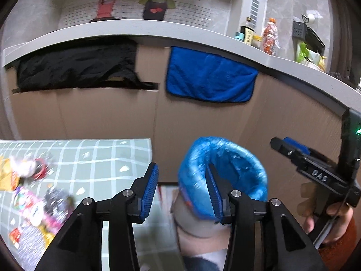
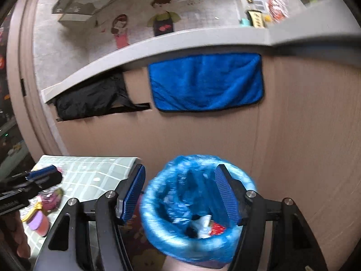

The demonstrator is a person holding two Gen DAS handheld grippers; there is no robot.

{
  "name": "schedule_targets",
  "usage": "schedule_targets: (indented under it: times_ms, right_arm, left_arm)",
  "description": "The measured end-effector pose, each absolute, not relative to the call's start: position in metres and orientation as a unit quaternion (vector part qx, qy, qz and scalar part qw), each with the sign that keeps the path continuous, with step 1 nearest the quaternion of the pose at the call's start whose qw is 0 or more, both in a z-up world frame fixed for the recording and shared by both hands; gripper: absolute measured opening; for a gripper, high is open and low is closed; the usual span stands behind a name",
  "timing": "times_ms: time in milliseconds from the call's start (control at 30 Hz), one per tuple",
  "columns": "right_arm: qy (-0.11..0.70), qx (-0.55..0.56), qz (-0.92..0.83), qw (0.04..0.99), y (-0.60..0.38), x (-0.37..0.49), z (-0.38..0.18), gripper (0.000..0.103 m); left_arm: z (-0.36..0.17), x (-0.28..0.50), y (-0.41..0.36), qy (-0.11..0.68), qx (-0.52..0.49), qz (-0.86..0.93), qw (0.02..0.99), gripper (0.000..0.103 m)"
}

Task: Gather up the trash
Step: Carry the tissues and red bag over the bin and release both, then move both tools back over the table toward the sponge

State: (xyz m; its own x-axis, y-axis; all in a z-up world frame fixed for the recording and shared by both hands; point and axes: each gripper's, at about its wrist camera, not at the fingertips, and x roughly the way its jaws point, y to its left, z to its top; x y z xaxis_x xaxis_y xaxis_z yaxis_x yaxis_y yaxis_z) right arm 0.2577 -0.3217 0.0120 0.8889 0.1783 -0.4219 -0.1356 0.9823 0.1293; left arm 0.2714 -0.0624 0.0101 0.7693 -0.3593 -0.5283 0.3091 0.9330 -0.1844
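Trash in bin [image 2: 187, 244], right view only

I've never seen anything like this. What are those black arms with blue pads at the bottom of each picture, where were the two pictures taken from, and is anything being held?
No robot here: a person holds a hand tool in each hand, each with two fingers that pinch. A camera on each tool looks forward along its fingers, so each picture shows its own tool at the bottom. One picture is from the left gripper, the other from the right gripper. Both stand open and neither holds anything. In the left view you also see the person's hand holding the other tool. Snack wrappers lie on the table with its green checked cloth. Beside it stands a bin lined with a blue bag, with some trash already inside. A blue towel hangs on the cabinet behind.
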Motion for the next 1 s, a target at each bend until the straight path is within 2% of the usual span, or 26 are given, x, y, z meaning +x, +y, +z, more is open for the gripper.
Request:
schedule_targets:
  times_ms: [333,667,1000]
  right_arm:
    - [0.241,-0.002,0.195,0.951,-0.21,0.214,0.01,0.062]
    - [0.293,-0.053,0.328,0.897,-0.094,0.201,-0.015,0.062]
    - [0.36,-0.114,0.374,0.847,0.014,0.221,-0.058,0.062]
  left_arm:
    - [0.005,0.196,0.073,0.289,-0.081,-0.073,0.951,0.045]
    - [-0.043,0.142,0.201,0.305,-0.139,0.04,0.941,0.045]
    - [-0.068,0.13,0.238,0.312,-0.159,0.055,0.935,0.045]
